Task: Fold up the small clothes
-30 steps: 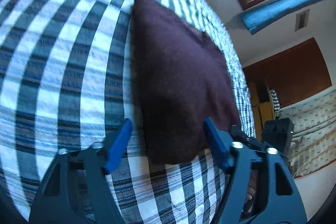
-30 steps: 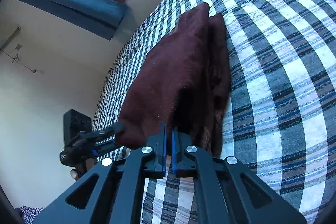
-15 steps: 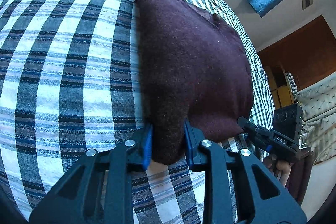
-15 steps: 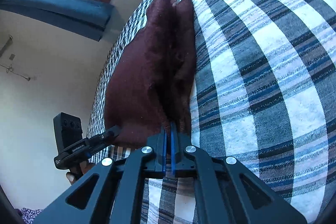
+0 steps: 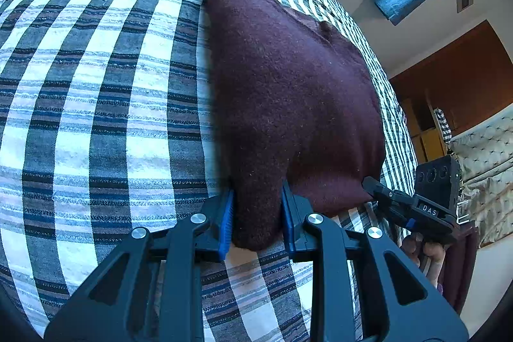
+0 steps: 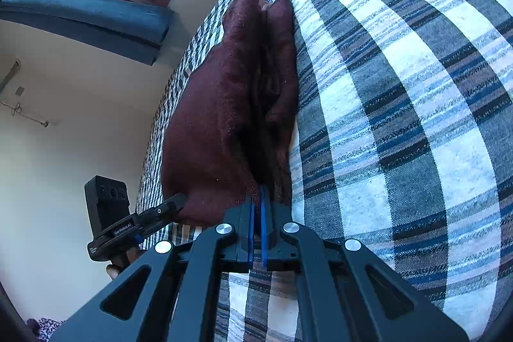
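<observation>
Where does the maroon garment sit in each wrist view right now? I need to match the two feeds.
Left wrist: the maroon garment fills the centre, its near corner clamped in the left gripper.
Right wrist: the garment lies left of centre, seen edge-on, its near end in the right gripper.
Shared landmark: the plaid bedspread beneath it.

The garment's (image 6: 224, 124) inner layers are shadowed, perhaps bunched.
</observation>
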Motion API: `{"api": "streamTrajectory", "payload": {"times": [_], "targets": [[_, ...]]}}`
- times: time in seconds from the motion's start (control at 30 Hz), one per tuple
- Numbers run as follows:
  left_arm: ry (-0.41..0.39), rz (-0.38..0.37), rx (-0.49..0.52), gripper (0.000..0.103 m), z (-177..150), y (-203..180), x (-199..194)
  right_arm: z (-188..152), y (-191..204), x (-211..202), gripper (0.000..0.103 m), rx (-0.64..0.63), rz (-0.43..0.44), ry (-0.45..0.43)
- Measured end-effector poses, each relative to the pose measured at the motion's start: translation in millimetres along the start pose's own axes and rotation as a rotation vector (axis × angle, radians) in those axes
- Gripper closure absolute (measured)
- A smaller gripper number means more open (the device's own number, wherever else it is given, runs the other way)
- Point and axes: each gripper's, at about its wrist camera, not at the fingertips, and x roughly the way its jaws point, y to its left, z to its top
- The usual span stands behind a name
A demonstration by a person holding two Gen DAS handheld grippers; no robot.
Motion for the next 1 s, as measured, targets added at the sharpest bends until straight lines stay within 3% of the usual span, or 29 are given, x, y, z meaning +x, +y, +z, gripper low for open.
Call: {"api": "streamTrajectory", "payload": {"times": [0.23, 0.33, 0.37, 0.43, 0.47, 0.53, 0.63, 0.73, 0.8, 1.0], "targets": [[-0.008, -0.024, 0.029, 0.074, -1.1, -1.7, -3.7, -1.1, 0.2, -3.2, 0.101, 0.005, 0.001, 0.001], [-0.004, -0.073, 0.047, 0.063, -5.8, -0.7, -16.0, -0.8, -3.1, -12.4, 0.097, 0.009, 0.012, 0.004], [-0.010, -0.083, 0.058, 0.059, -7.5, -1.3, -21.3, -1.0, -2.7, -17.0, 0.080, 0.003, 0.002, 0.000], [-0.051, -0.101, 0.102, 0.046, -9.8, -2.4, -40.9, 0.3, 0.9, -30.3, 0.058, -0.030, -0.043, -0.037], [-0.067, -0.108, 0.113, 0.039, -8.8, -1.7, -46.7, 2.2, 2.2, -35.0, 0.050, -0.042, -0.034, -0.052], [-0.115, -0.104, 0.132, 0.035, -0.1, -0.5, -57.5, 10.6, 3.8, -39.8, 0.041, -0.050, -0.016, -0.078], [-0.124, -0.085, 0.114, 0.032, 22.4, 4.4, -50.3, 29.5, 2.5, -29.3, 0.040, -0.043, 0.019, -0.087], [-0.080, -0.088, 0.052, 0.031, 47.9, 15.9, -25.0, 49.9, -0.7, -8.3, 0.040, -0.021, 0.045, -0.078], [-0.059, -0.101, 0.011, 0.031, 61.9, 22.6, -8.8, 63.6, 0.8, 6.3, 0.040, -0.021, 0.080, -0.067], [-0.042, -0.158, -0.032, 0.032, 80.8, 29.3, 19.3, 81.1, 7.1, 29.7, 0.040, -0.035, 0.073, -0.057]]}}
